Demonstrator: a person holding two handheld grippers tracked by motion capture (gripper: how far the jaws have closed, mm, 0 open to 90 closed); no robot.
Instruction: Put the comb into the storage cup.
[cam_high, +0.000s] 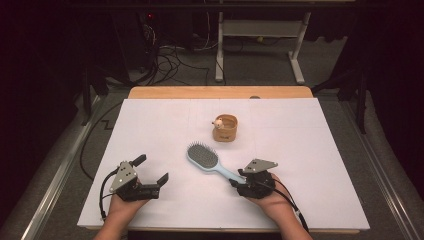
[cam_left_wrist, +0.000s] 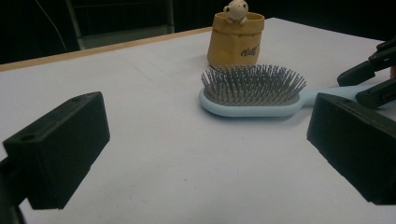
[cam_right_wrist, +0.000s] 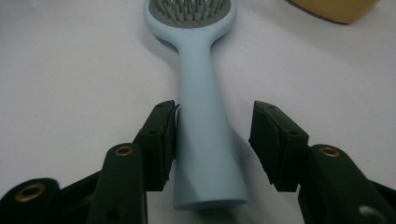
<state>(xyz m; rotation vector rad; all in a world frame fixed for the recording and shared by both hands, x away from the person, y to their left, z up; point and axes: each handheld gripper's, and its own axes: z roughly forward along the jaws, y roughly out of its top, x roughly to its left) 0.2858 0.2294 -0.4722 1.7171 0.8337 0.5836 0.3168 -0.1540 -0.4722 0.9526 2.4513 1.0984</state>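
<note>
Light-blue hairbrush (cam_high: 205, 159) flat on white tabletop (cam_high: 310, 150), bristles up, head toward 10 o'clock, handle toward 4 o'clock between spread jaws of right gripper (cam_high: 239, 181), left gripper (cam_high: 151, 169) released, empty

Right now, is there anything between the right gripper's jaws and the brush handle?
Nothing visible. The right gripper is open with its jaws on either side of the brush handle; one jaw is against it, the other leaves a bare gap.

Wooden table (cam_high: 150, 93) covered by white sheet (cam_high: 165, 125). Light blue hairbrush (cam_high: 204, 157) lies bristles up near centre. Small tan pouch (cam_high: 225, 129) stands upright just beyond brush, small figure at rim.
</note>
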